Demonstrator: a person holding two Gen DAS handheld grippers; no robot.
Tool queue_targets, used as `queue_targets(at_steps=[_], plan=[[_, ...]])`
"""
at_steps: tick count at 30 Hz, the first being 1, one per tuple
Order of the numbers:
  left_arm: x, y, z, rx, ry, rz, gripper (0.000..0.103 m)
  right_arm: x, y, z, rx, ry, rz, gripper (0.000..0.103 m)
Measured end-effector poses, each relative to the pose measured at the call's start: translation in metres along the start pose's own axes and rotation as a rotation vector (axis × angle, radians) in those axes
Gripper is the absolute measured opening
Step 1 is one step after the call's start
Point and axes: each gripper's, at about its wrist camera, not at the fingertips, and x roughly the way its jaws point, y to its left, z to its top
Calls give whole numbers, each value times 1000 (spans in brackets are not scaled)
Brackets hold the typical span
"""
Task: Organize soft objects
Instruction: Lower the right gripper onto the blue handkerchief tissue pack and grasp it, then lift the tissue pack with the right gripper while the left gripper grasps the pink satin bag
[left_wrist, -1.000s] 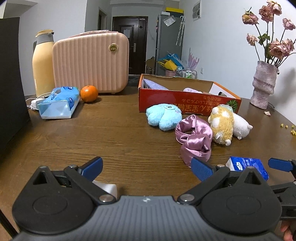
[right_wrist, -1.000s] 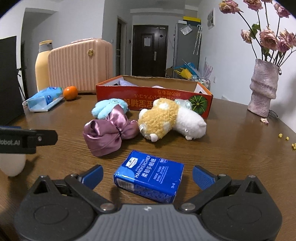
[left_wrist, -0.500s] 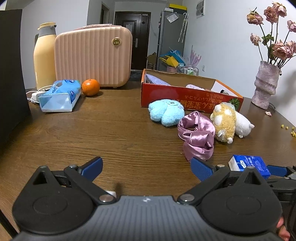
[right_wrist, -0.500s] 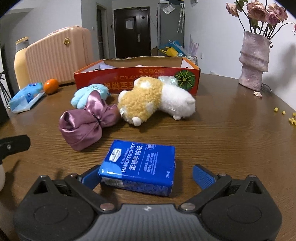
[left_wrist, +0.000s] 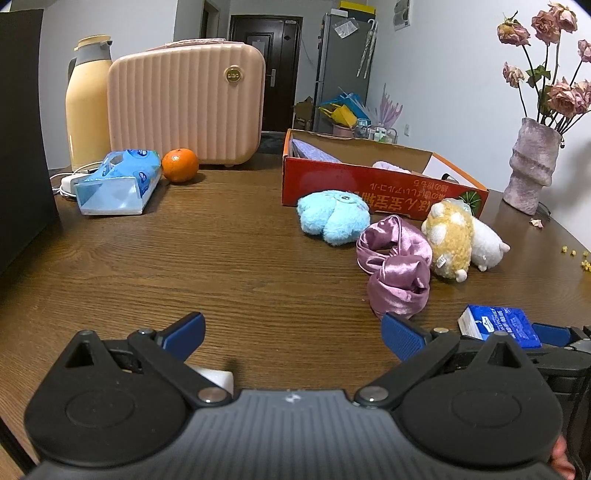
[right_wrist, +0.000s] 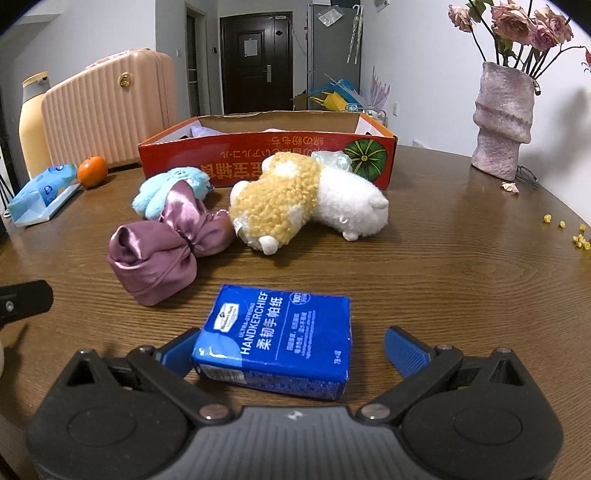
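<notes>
A blue handkerchief tissue pack (right_wrist: 280, 343) lies on the wooden table between the open jaws of my right gripper (right_wrist: 293, 349); its left corner touches the left finger. It also shows in the left wrist view (left_wrist: 495, 325). Beyond lie a purple satin bow (right_wrist: 166, 251), a yellow-and-white plush (right_wrist: 295, 199), a light blue plush (right_wrist: 170, 188) and a red cardboard box (right_wrist: 266, 158) holding soft items. My left gripper (left_wrist: 293, 332) is open and empty over bare table, left of the right one.
A pink hard case (left_wrist: 184, 99), a yellow thermos (left_wrist: 86, 99), an orange (left_wrist: 180, 165) and a blue tissue bag (left_wrist: 118, 181) stand at the back left. A vase of dried roses (right_wrist: 504, 118) stands at the back right. Yellow crumbs (right_wrist: 576, 236) lie near the right edge.
My right gripper has moved forward so the tissue pack now sits between its fingers. My left gripper has shifted slightly and stays open.
</notes>
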Motion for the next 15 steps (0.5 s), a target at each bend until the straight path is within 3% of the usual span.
queue_targets(at_steps=[1, 3, 10, 15], plan=[[0, 0, 0, 0, -1, 2, 103, -1, -1, 0, 3, -4, -1, 98], [1, 0, 0, -1, -2, 6, 103, -5, -2, 0, 6, -31, -2, 73], [3, -1, -1, 3, -3, 21, 103, -5, -13, 4, 50, -58, 7, 73], [5, -3, -2, 11, -9, 28, 103, -9, -24, 10, 70, -136, -5, 73]])
